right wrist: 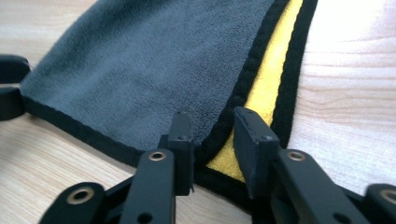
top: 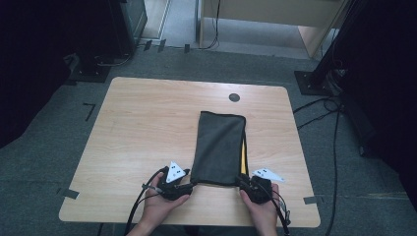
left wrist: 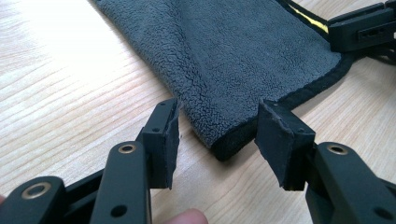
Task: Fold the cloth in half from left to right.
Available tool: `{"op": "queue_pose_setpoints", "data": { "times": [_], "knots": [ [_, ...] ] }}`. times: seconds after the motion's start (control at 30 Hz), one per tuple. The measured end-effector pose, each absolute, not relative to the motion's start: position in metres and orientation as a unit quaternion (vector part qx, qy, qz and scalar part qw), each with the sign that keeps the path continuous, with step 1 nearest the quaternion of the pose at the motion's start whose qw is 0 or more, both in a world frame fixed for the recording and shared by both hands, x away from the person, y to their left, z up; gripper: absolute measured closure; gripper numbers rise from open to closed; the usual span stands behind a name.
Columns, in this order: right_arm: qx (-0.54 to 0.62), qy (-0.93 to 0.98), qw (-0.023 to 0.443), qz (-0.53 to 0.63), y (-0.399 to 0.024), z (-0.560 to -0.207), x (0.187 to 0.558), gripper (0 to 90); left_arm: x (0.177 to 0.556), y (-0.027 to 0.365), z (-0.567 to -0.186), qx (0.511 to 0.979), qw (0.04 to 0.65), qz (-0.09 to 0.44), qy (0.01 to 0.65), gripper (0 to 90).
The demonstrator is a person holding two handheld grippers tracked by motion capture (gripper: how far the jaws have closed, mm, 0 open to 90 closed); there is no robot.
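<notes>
While a folded grey towel (top: 219, 147) lies right of centre on the wooden table (top: 142, 128), we see the left tool (left wrist: 217, 140) open around its near-left corner, right tool (right wrist: 212, 140) open astride its near-right black-trimmed edge, yellow underside showing.

1 cloth (top: 219, 147), 1 table (top: 142, 128), 2 grippers.

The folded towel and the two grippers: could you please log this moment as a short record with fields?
item: grey towel, black-edged, folded lengthwise, flat on the wooden table
inner layer: yellow face showing along its right edge
left gripper: open, jaws either side of the near left corner
right gripper: open, jaws straddling the near right corner's top layer edge
grip: neither closed on the cloth
also on table: dark round grommet near the far edge
</notes>
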State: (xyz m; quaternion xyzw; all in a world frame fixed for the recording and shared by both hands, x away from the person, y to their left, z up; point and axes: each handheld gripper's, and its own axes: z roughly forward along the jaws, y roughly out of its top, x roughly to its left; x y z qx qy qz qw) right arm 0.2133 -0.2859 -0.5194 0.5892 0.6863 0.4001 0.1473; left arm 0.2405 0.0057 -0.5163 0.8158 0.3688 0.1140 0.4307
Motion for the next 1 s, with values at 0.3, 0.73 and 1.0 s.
{"op": "queue_pose_setpoints", "data": {
  "times": [0.3,0.73,1.0],
  "knots": [
    [0.576,0.696,0.139,0.405,-0.287,-0.517,0.215,88.3,0.240,0.006,-0.516,0.815,0.433,0.116,0.367,49.7],
    [0.598,0.673,0.134,0.414,-0.316,-0.507,0.209,88.2,0.237,0.005,-0.514,0.819,0.443,0.117,0.345,49.7],
    [0.602,0.686,0.128,0.387,-0.315,-0.512,0.209,88.0,0.236,0.002,-0.516,0.834,0.423,0.122,0.333,59.1]
  ]
}}
